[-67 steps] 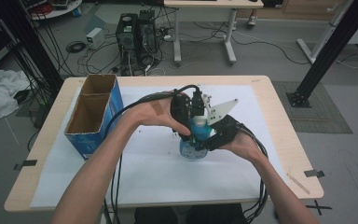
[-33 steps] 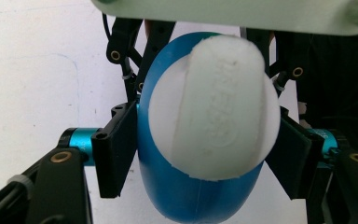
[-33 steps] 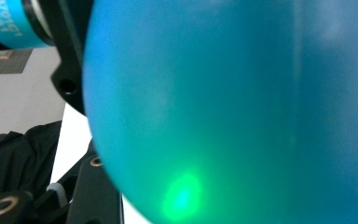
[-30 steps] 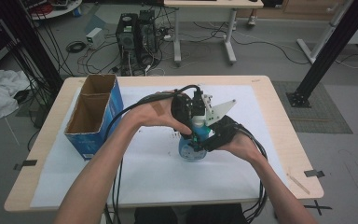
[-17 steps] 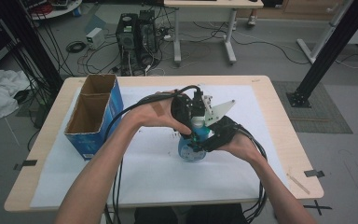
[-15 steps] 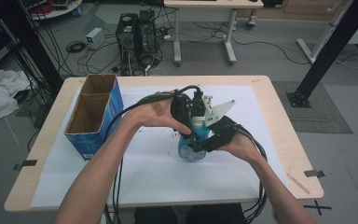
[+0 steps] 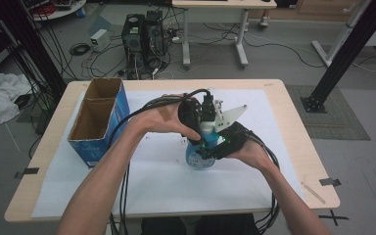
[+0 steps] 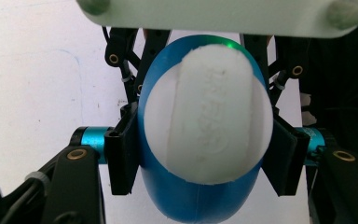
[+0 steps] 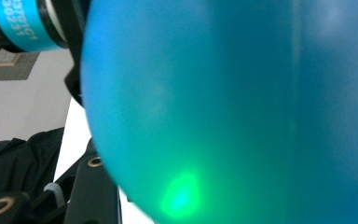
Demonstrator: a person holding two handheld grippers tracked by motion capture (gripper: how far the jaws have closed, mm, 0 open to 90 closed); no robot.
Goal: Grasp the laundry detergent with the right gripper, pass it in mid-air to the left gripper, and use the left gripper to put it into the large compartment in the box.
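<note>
Seemingly midway, left gripper (image 8: pixel 200 154) fingers clamp the blue bottle (image 7: pixel 200 155) at desk (image 7: pixel 293 122) centre; right gripper's (image 7: pixel 215 144) grip unclear, cap (image 8: pixel 208 123) still on.

Lab or workshop: computer towers (image 7: pixel 143 36) on floor, tangled cables (image 7: pixel 95 56), black frame struts (image 7: pixel 345 49).

Both forearms reach toward twelve o'clock; left hand-held gripper (image 7: pixel 199 128) and right hand-held gripper (image 7: pixel 214 147) meet, each clamped.
</note>
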